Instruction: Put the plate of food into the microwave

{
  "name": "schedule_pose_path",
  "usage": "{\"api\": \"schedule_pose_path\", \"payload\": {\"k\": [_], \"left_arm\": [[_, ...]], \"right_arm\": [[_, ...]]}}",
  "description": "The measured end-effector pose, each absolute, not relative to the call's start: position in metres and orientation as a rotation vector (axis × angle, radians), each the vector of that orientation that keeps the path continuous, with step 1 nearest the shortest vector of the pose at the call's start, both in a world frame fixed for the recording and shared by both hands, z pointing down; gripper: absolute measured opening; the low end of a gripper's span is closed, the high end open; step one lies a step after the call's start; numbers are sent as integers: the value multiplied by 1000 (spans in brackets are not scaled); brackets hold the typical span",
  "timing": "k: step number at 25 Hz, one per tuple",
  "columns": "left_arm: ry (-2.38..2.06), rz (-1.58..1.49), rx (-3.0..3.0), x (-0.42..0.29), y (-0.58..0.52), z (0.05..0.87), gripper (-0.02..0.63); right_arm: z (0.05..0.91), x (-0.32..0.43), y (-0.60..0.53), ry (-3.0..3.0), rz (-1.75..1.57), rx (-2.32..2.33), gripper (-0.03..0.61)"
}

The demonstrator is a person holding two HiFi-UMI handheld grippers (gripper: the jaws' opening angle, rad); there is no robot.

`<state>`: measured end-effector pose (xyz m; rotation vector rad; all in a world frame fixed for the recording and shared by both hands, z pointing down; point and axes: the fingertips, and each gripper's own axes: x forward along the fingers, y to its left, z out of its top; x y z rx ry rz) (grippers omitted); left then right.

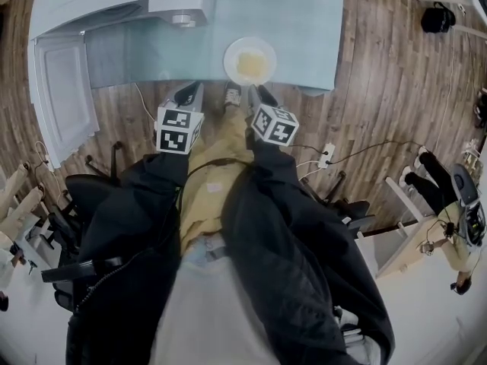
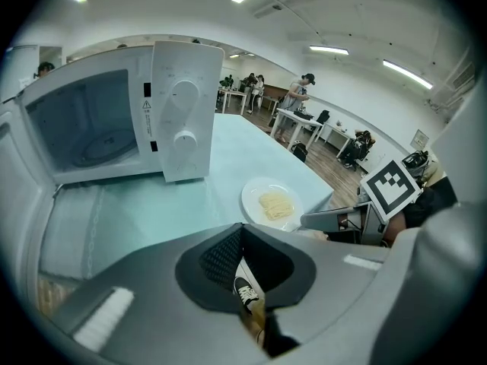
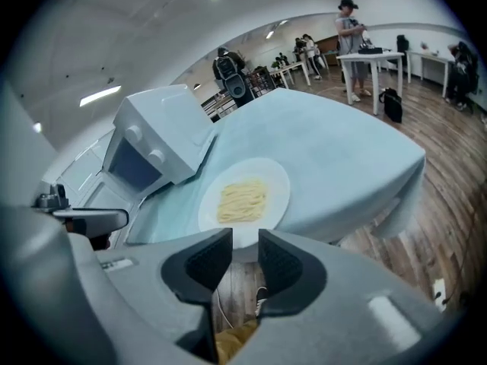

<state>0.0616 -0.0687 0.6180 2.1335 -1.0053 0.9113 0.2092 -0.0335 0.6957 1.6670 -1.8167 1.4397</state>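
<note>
Right tool (image 3: 237, 261) stands spread and empty, just short of plate (image 3: 275, 181) at table (image 3: 342, 158) edge; left tool (image 2: 242, 268) pressed together. Microwave (image 3: 156, 147) stands open. I would pinch the near rim squarely, keeping it level.

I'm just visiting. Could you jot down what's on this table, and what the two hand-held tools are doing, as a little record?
table: pale blue top, on a wood floor
microwave: white, door swung open, nothing inside
plate: white, near the table's front edge, with noodles on it
left gripper: fingers together, holding nothing
right gripper: fingers apart, empty, just short of the plate
</note>
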Motion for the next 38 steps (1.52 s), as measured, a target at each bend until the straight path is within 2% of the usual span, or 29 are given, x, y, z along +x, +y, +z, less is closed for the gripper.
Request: {"api": "schedule_pose_path", "payload": {"k": [10, 17, 25, 38], "left_arm": [[-989, 936, 2108, 59, -67, 629, -3], [-986, 947, 2097, 54, -65, 632, -3], [-979, 960, 2084, 51, -59, 636, -3], [-1010, 939, 2074, 35, -53, 635, -3]], "right_arm": [[714, 212, -30, -1799, 1713, 1720, 106], [720, 197, -41, -1843, 2048, 1690, 109], [713, 197, -42, -1901, 2471, 1677, 24], [690, 179, -43, -2106, 2455, 1536, 12]]}}
